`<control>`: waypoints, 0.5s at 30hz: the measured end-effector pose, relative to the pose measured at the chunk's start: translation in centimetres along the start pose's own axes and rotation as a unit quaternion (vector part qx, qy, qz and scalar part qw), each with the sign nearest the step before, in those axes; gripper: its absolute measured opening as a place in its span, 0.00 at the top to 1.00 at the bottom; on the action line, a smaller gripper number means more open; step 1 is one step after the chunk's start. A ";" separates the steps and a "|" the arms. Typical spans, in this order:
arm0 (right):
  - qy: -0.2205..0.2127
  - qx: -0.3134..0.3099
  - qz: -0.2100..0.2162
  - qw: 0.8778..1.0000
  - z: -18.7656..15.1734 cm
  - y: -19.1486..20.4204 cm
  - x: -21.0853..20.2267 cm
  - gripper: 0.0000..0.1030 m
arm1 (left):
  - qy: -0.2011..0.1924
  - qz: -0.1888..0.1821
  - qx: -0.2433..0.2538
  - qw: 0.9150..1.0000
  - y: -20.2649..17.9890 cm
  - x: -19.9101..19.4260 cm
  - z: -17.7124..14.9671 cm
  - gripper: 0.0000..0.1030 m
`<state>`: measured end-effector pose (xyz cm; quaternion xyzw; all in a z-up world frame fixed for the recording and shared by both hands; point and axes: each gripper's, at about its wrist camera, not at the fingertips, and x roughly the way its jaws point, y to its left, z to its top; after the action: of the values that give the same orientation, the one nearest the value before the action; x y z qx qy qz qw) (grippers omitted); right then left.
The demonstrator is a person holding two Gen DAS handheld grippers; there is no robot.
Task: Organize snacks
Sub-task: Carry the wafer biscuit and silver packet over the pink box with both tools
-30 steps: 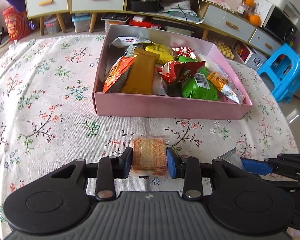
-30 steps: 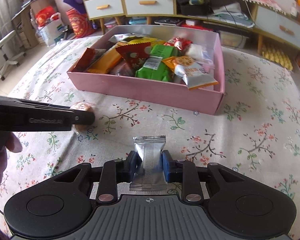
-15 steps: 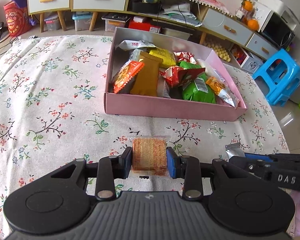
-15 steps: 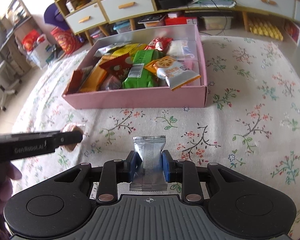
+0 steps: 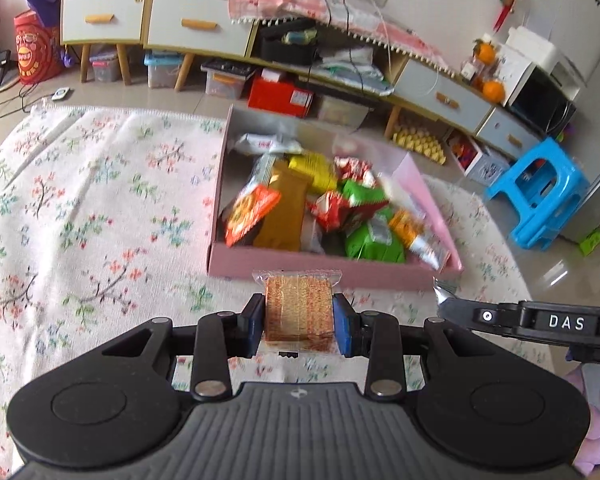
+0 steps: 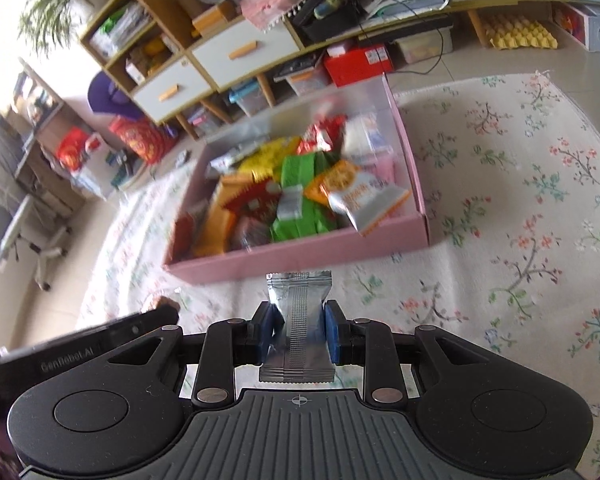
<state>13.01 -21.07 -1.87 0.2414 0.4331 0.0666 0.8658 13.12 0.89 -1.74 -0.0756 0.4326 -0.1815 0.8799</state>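
My left gripper [image 5: 299, 322] is shut on a clear-wrapped orange-brown cracker pack [image 5: 299, 306], held above the floral cloth just short of the pink snack box [image 5: 324, 270]. My right gripper [image 6: 297, 332] is shut on a silver foil packet [image 6: 298, 312], also lifted in front of the pink box [image 6: 300, 254]. The box is filled with several bright snack bags. The right gripper's arm [image 5: 540, 322] shows at the right of the left wrist view, the left gripper's arm [image 6: 80, 350] at the left of the right wrist view.
A floral tablecloth [image 5: 80, 208] covers the round table. Beyond it stand a low cabinet with drawers [image 5: 196, 28], storage bins on the floor, a red box [image 5: 280, 94] and a blue plastic stool [image 5: 540, 200]. An office chair [image 6: 16, 232] stands off the table's left.
Both grippers have risen with their packs held fast, and the box now sits lower and farther in both views. The right wrist view has rolled, tilting the scene.
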 end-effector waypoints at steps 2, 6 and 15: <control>-0.018 0.004 0.005 1.000 0.6 0.2 -0.1 0.75 | -0.008 -0.005 -0.008 1.000 -0.1 0.3 0.4 0.69; -0.047 0.020 0.017 0.999 2.0 0.4 0.3 0.75 | -0.023 -0.011 -0.020 0.999 -0.2 1.3 1.3 0.69; -0.103 0.060 0.014 0.993 3.8 -1.1 2.0 0.75 | -0.066 -0.006 -0.008 0.998 -0.8 3.3 2.4 0.69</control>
<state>17.13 -22.74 -1.85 0.3043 0.3411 0.0278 0.8890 16.64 -1.14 -2.44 -0.0975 0.3745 -0.1778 0.9048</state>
